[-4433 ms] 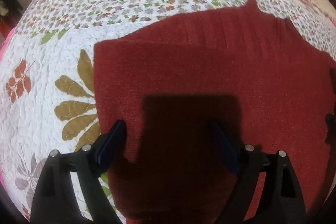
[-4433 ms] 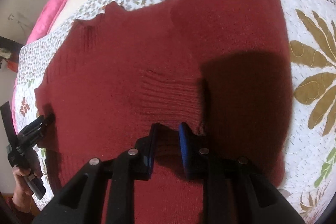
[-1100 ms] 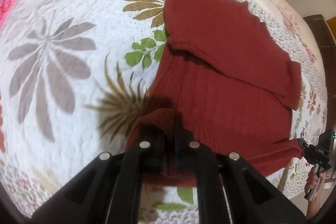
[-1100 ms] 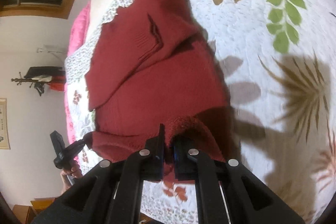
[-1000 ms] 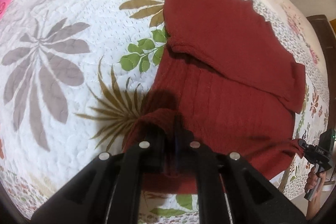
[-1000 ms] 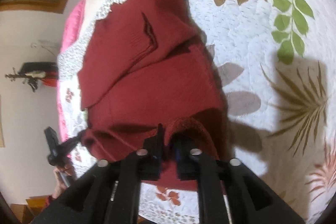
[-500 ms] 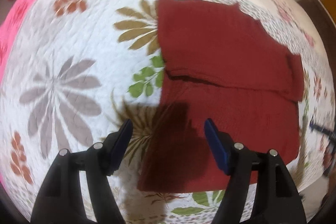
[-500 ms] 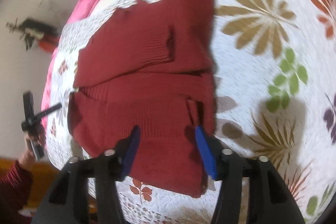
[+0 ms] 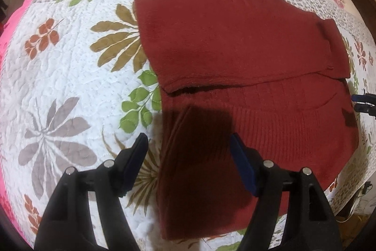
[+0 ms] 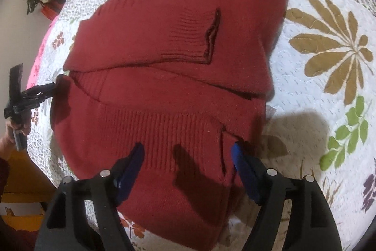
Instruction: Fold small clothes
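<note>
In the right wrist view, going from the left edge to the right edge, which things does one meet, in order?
Hand holding the left gripper → red sweater → large olive-brown leaf print on the quilt.

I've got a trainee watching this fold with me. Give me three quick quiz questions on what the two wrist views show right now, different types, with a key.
1. True or false: the left hand-held gripper is clamped on the red sweater.
2. Multiple choice: the sweater lies on (A) a bare wooden table, (B) a floral quilt, (C) a plain blue sheet.
3. Fill in: the right hand-held gripper is ____, with nothing between its fingers.

Key: 1 false, it is open above the sweater; 2 B; 3 open.
</note>
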